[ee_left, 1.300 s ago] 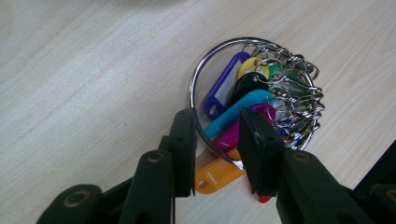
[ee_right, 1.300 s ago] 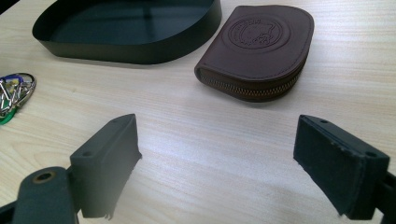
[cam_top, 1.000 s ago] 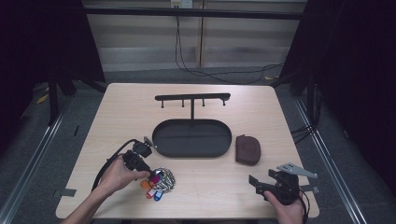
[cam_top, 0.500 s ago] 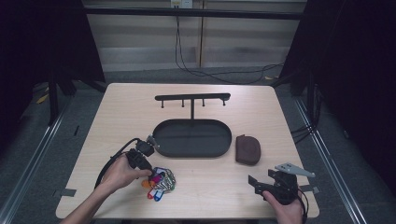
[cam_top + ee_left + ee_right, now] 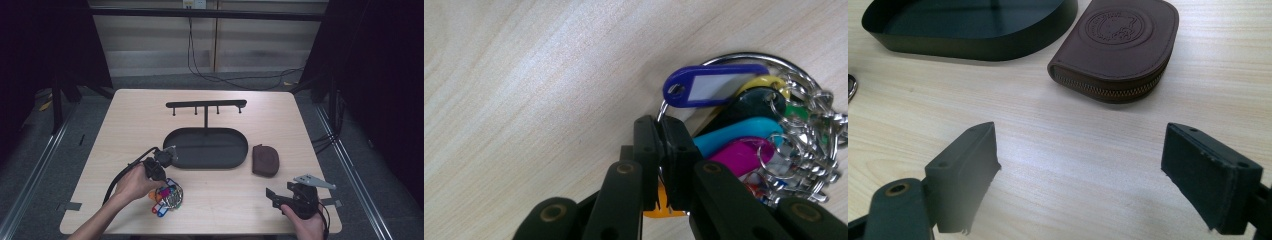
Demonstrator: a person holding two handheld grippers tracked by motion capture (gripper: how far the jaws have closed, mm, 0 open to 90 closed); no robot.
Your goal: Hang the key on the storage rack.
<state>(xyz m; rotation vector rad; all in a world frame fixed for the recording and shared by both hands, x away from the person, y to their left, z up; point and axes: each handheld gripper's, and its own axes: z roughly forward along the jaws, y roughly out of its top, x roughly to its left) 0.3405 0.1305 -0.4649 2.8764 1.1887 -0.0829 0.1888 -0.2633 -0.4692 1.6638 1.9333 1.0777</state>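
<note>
A bunch of keys (image 5: 769, 135) on a large metal ring lies at the front left of the light wooden desk (image 5: 125, 120), its plastic tags fanned out in purple, yellow, black, cyan and magenta. The purple tag (image 5: 714, 85) carries a white label window with no readable writing. The left gripper (image 5: 660, 137), held in a person's left hand (image 5: 132, 182), has its fingers (image 5: 646, 150) pressed together on the metal ring where it curves down beside the purple tag; an orange tag shows just under the closed fingers. In the high view the bunch (image 5: 167, 197) sits just in front of the left gripper (image 5: 162, 159), near the front-left end of a black oval tray (image 5: 240, 157).

A T-shaped black rack (image 5: 206, 105) with small pegs rises from the tray's far side. Just right of the tray lies a brown zipped pouch (image 5: 1118, 47), embossed on top with a round emblem whose lettering is too faint to read.

At the front right corner the right gripper (image 5: 1080, 170), held in the person's right hand (image 5: 305, 227), points toward the pouch with its fingers (image 5: 968, 165) spread wide over bare desk, holding nothing. A black cable trails from the left gripper past the forearm.
</note>
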